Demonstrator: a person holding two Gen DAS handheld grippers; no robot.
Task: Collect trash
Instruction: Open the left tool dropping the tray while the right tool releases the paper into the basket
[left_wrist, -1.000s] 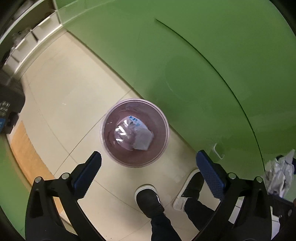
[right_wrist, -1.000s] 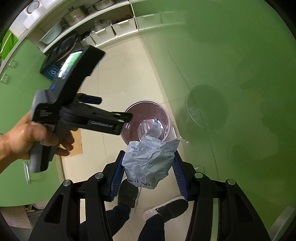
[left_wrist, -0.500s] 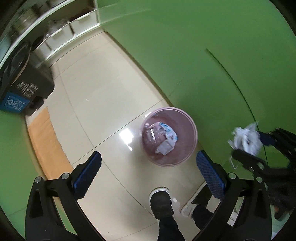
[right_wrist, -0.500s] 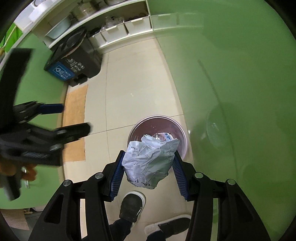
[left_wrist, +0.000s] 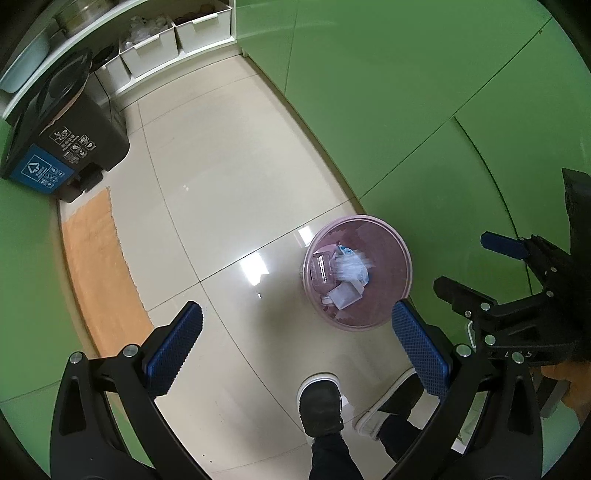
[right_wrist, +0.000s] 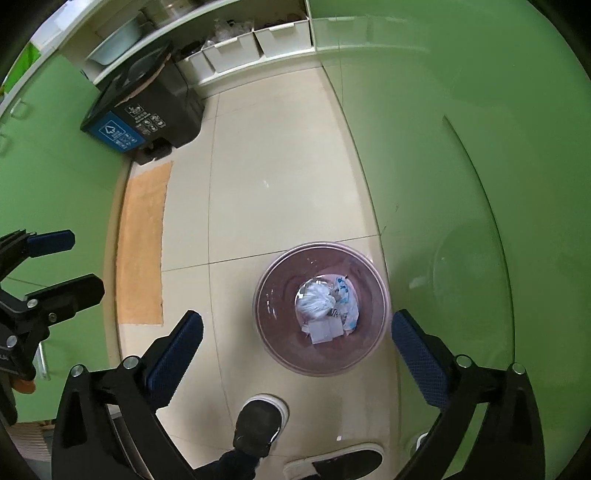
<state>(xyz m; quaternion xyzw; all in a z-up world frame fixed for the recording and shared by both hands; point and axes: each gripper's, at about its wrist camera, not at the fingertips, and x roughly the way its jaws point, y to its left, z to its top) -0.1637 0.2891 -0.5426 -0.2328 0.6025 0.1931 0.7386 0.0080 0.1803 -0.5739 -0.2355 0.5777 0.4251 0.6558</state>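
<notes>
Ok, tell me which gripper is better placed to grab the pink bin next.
Probably right. The right gripper, jaws opening and empty, frames the pink bin; the left gripper has it off beside one finger.

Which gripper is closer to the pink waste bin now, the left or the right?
The right. The right gripper, jaws opening and empty, hangs almost straight above the pink bin. The left gripper is off to the side, over bare floor.
</notes>
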